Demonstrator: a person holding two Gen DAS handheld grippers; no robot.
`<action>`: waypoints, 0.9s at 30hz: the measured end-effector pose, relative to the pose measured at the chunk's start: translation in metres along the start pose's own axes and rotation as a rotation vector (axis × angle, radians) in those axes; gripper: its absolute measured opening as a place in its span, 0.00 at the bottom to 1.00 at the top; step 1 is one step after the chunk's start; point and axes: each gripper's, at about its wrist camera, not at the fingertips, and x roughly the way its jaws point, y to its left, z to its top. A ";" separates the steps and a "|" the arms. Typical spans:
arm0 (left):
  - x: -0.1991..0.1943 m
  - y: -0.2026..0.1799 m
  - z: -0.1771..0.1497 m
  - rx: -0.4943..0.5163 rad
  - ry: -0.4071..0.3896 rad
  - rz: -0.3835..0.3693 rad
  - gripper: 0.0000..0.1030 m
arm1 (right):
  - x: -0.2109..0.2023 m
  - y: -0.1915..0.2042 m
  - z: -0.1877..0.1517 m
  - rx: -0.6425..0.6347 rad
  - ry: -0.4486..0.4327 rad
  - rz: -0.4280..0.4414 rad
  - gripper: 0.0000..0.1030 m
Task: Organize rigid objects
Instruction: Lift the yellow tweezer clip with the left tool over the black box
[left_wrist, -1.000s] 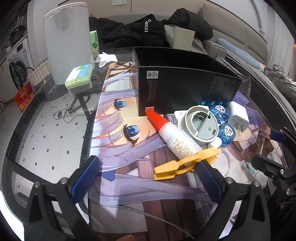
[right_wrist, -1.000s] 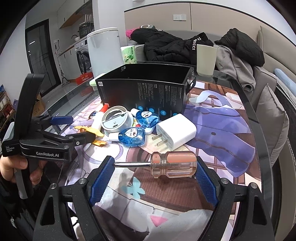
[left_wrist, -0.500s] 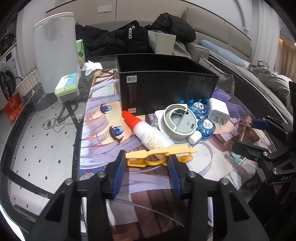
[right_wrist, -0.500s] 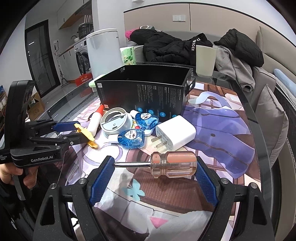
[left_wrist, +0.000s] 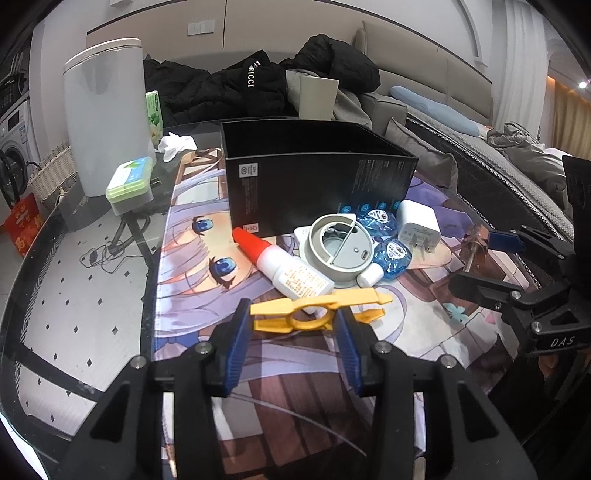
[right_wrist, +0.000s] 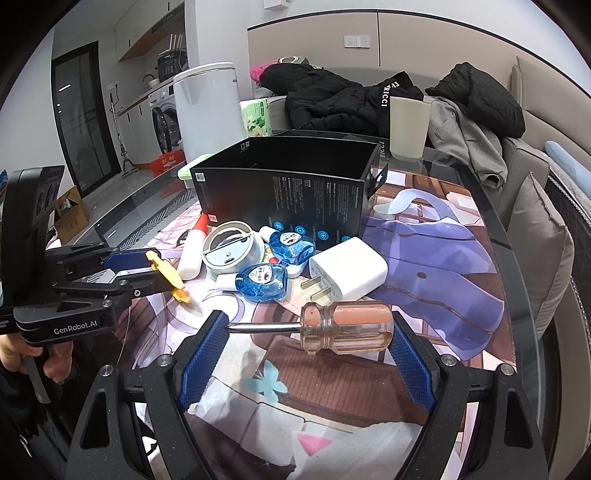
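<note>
My left gripper (left_wrist: 291, 325) is shut on a yellow plastic clip (left_wrist: 314, 314), gripping its ring end, just above the printed mat (left_wrist: 207, 288). In the right wrist view the left gripper (right_wrist: 147, 266) holds the clip (right_wrist: 166, 273) left of the pile. My right gripper (right_wrist: 308, 332) is shut lengthwise on a screwdriver (right_wrist: 351, 325) with a clear orange handle. Its tip meets one pad and its handle end the other. An open black box (left_wrist: 317, 192) stands behind a glue bottle (left_wrist: 291, 277), a grey round lid (left_wrist: 340, 247), blue packs (left_wrist: 393, 254) and a white charger (left_wrist: 419, 227).
On the glass table (left_wrist: 74, 295) a tall white bin (left_wrist: 107, 118) and a green-lidded box (left_wrist: 129, 184) stand at the back left. A pale cup (right_wrist: 408, 129) and black jackets (right_wrist: 332, 99) sit behind the black box. A grey cushion (right_wrist: 543, 258) borders the table's right edge.
My left gripper closed from wide open onto the yellow clip and raised it slightly off the glue bottle. The right gripper and the screwdriver stayed where they were.
</note>
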 end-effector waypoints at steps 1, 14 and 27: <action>-0.001 0.000 0.000 -0.001 -0.003 0.000 0.41 | -0.001 0.000 0.000 0.001 -0.003 0.001 0.84; -0.027 0.014 0.026 -0.090 -0.081 -0.033 0.41 | -0.022 -0.003 0.017 0.015 -0.088 0.045 0.84; -0.032 0.017 0.083 -0.047 -0.171 -0.004 0.41 | -0.036 0.004 0.066 -0.084 -0.131 0.042 0.84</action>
